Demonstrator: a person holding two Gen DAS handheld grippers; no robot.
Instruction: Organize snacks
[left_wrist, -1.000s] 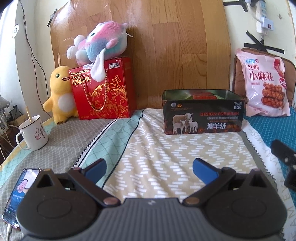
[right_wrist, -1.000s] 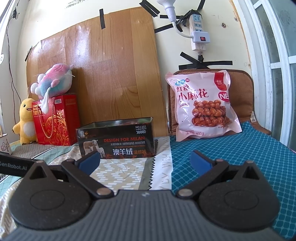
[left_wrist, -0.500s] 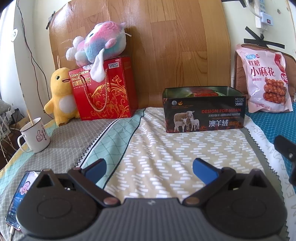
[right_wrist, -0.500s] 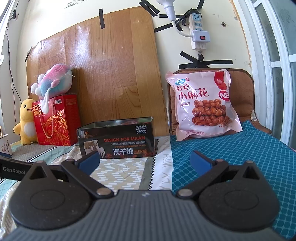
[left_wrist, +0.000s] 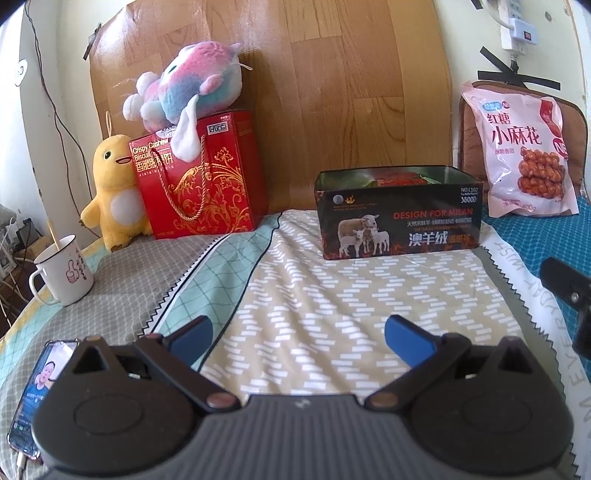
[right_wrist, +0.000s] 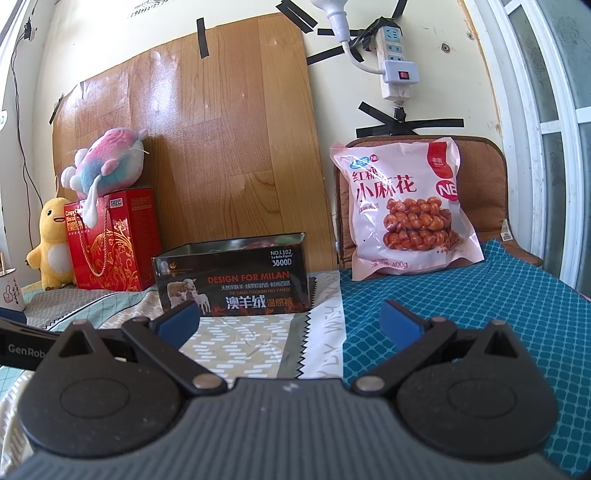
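Observation:
An open dark box printed with sheep (left_wrist: 399, 218) (right_wrist: 232, 284) stands on the patterned bedcover, red and green packets showing inside. A pink bag of fried dough twists (left_wrist: 524, 158) (right_wrist: 406, 206) leans upright against a brown cushion to its right. A red biscuit gift box with cord handles (left_wrist: 199, 177) (right_wrist: 114, 240) stands at the left against the wooden board. My left gripper (left_wrist: 299, 336) hangs open over the bedcover, well short of the box. My right gripper (right_wrist: 291, 321) is open too, low over the cover in front of the box and bag.
A pastel plush (left_wrist: 188, 85) sits on the red gift box, a yellow plush (left_wrist: 110, 192) beside it. A white mug (left_wrist: 62, 269) stands at the left edge and a lit phone (left_wrist: 40, 384) lies near me. A power strip (right_wrist: 395, 59) hangs on the wall.
The left wrist view has pulled back and tilted slightly, so the box and bag sit a bit farther off. The right gripper has barely moved.

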